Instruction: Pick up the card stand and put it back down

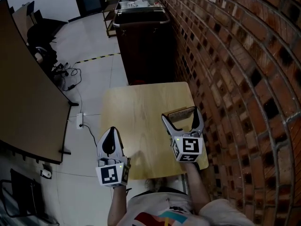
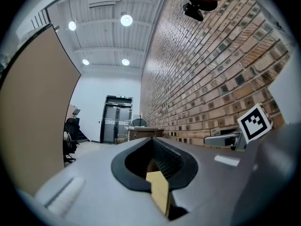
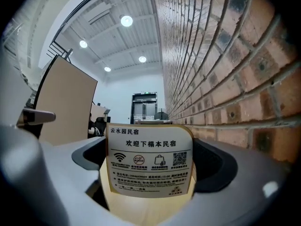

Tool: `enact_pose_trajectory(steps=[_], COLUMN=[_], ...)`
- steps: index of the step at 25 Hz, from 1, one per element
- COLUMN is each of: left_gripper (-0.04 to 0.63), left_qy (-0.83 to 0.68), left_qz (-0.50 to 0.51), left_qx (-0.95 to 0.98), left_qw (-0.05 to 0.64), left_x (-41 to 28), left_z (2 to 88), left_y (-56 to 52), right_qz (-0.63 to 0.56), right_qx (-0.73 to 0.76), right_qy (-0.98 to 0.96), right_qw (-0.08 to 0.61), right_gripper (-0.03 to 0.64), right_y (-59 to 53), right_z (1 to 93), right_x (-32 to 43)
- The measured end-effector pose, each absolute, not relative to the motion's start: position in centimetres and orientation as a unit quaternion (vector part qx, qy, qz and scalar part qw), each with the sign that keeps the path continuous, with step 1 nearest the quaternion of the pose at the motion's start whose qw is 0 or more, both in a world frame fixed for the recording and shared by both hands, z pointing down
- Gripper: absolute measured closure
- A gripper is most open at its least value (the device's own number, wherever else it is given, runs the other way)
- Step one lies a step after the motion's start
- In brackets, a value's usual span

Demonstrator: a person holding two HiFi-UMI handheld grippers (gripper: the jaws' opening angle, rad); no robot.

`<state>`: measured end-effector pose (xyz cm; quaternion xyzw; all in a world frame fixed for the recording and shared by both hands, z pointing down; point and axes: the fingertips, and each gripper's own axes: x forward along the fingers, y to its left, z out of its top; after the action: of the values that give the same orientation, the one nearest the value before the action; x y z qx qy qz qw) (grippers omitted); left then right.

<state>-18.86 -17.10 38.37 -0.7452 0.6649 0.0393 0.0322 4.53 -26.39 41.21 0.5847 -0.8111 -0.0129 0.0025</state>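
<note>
Right claw (image 1: 182, 120): jaws spread wide, straddling card stand (image 3: 149, 166), no clear contact. Stand upright on right side of table (image 1: 138, 112), near brick wall (image 1: 235, 69). Left claw (image 1: 112, 130) closed, empty, over near left table edge. Likely pre-grasp, or stand already set down; cannot tell. If pre-grasp: close squarely on stand's sides, lift straight. Stand's base hidden by claw body; small print illegible.
</note>
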Motion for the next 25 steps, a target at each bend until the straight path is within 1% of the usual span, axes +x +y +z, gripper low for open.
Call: enact_pose_trajectory(steps=[3, 7, 13, 22, 25], left_gripper=[0.595, 0.595, 0.595, 0.595, 0.595], left_qy=[0.667, 0.673, 0.68, 0.693, 0.697], left_qz=[0.035, 0.028, 0.015, -0.005, -0.017], left_qx=[-0.744, -0.739, -0.733, -0.721, -0.717], left_qw=[0.029, 0.022, 0.016, 0.002, -0.006], left_x=[-19.1, -19.7, -20.6, -21.9, -22.4], left_z=[38.8, 39.6, 40.7, 42.3, 43.1], left_y=[-17.5, -18.0, -19.4, -20.7, -20.6], right_qz=[-0.015, 0.019, 0.064, 0.13, 0.141], right_qx=[0.593, 0.604, 0.617, 0.628, 0.628], right_qy=[-0.805, -0.796, -0.782, -0.761, -0.756], right_qw=[0.028, 0.031, 0.055, 0.097, 0.121], right_gripper=[0.058, 0.058, 0.058, 0.058, 0.058], right_y=[-29.0, -32.3, -37.2, -43.4, -44.7], right_z=[43.4, 46.2, 51.2, 57.8, 59.8], right_x=[4.3, 4.6, 4.7, 4.3, 4.3])
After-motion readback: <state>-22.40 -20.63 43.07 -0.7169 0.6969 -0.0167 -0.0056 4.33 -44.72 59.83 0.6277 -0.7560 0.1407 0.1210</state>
